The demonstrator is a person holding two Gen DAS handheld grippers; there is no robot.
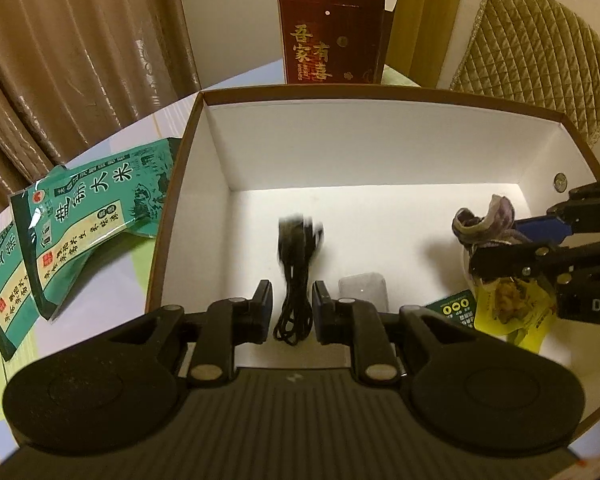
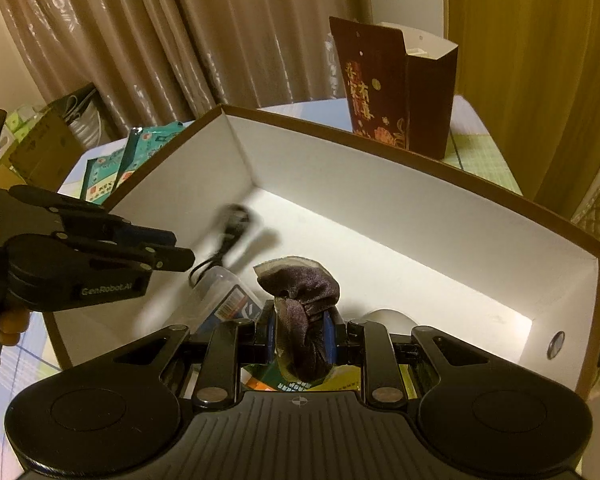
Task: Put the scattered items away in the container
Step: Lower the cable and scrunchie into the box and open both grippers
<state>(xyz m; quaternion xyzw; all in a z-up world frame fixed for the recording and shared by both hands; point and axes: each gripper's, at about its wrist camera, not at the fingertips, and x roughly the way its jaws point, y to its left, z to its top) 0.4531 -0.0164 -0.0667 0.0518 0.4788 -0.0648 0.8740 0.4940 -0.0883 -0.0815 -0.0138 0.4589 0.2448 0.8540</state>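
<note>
A large box (image 1: 380, 94) with a brown rim and white inside (image 2: 380, 200) fills both views. My left gripper (image 1: 293, 305) hangs over its floor, shut on a black coiled cable (image 1: 294, 280) whose far end is blurred. From the right wrist view, the left gripper (image 2: 182, 246) enters from the left with the cable (image 2: 230, 228) at its tips. My right gripper (image 2: 300, 334) is shut on a dark purple cloth bundle (image 2: 306, 300) above the box's right side. The left wrist view shows the right gripper (image 1: 500, 244) and the cloth bundle (image 1: 484, 220) at the right.
In the box lie a clear plastic case (image 1: 362, 286), a green packet (image 1: 454, 308) and a yellow packet (image 1: 508, 316). Green rice bags (image 1: 92, 216) lie on the table left of the box. A dark red gift bag (image 1: 332, 32) stands behind it. A hand (image 2: 4, 320) holds the left gripper.
</note>
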